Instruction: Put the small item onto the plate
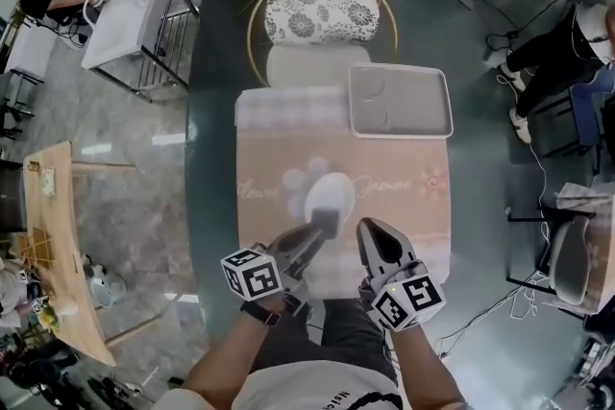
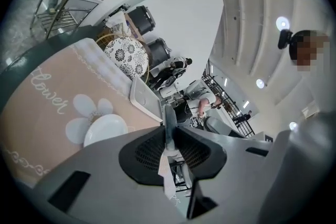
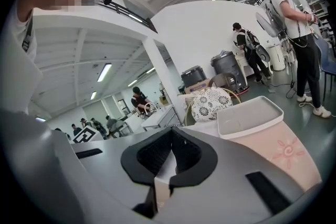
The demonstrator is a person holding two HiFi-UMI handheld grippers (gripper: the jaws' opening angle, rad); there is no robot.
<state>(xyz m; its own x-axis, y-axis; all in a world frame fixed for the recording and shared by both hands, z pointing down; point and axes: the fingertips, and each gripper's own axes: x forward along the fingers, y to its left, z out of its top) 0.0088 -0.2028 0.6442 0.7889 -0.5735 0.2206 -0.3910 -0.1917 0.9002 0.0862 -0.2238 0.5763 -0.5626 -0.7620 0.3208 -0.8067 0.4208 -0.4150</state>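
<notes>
Over the near rim of the plate (image 1: 332,190), the left gripper (image 1: 323,229) is clamped on the small item (image 2: 169,124) (thin, edge-on). Lower it flat at plate centre, then release. The right gripper (image 1: 376,238) has its jaws together, empty.

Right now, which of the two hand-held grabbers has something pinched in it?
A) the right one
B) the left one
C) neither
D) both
B: a thin gray piece stands clamped between the jaws of the left gripper, close to the white plate, while the right gripper has its jaws closed on nothing.
</notes>
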